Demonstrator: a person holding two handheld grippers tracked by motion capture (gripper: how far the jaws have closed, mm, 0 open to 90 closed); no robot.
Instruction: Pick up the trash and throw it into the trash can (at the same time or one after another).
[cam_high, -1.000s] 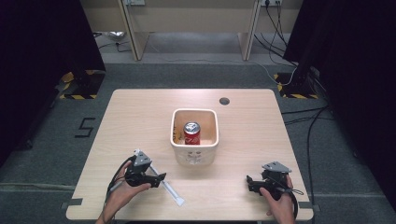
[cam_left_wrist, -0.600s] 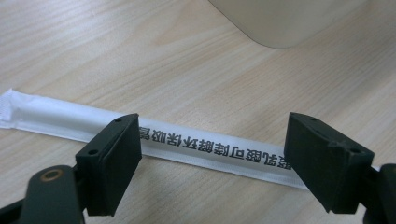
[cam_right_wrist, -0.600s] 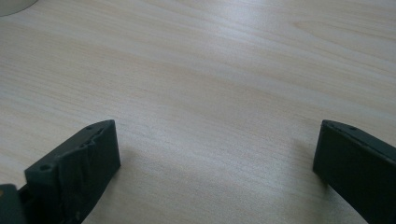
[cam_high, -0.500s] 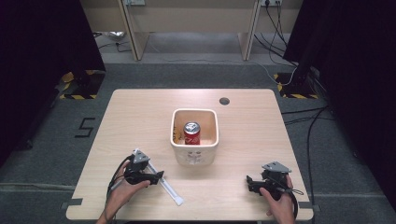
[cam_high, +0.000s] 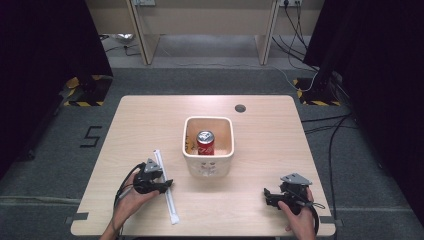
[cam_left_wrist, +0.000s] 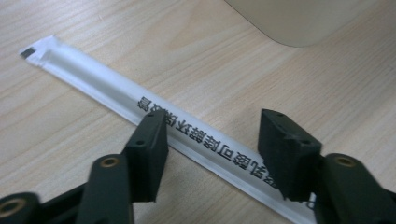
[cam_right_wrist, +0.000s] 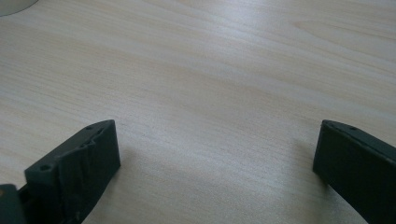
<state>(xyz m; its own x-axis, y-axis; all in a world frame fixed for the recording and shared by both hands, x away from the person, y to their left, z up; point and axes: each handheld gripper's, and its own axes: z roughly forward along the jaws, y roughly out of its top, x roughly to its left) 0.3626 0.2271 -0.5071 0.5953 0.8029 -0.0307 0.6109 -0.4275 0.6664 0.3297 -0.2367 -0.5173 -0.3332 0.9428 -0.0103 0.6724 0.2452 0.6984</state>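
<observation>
Flat on the pale wood-grain table (cam_high: 260, 125), a long white paper-wrapped straw (cam_high: 165, 187) lay at 7 o'clock from the square cream tub (cam_high: 208, 162) holding 1 red can (cam_high: 205, 141). Left gripper (cam_left_wrist: 212, 137) straddled it, jaws apart; right gripper (cam_right_wrist: 215, 154) gaped wide over bare wood.

Each hand carried a black gripper with a grey three-cornered plate on top: the left gripper (cam_high: 165, 185) and the right gripper (cam_high: 267, 194). A black cable looped from each one. The blocky black jaws had small screw holes, and brass rivets sat at the joints.
</observation>
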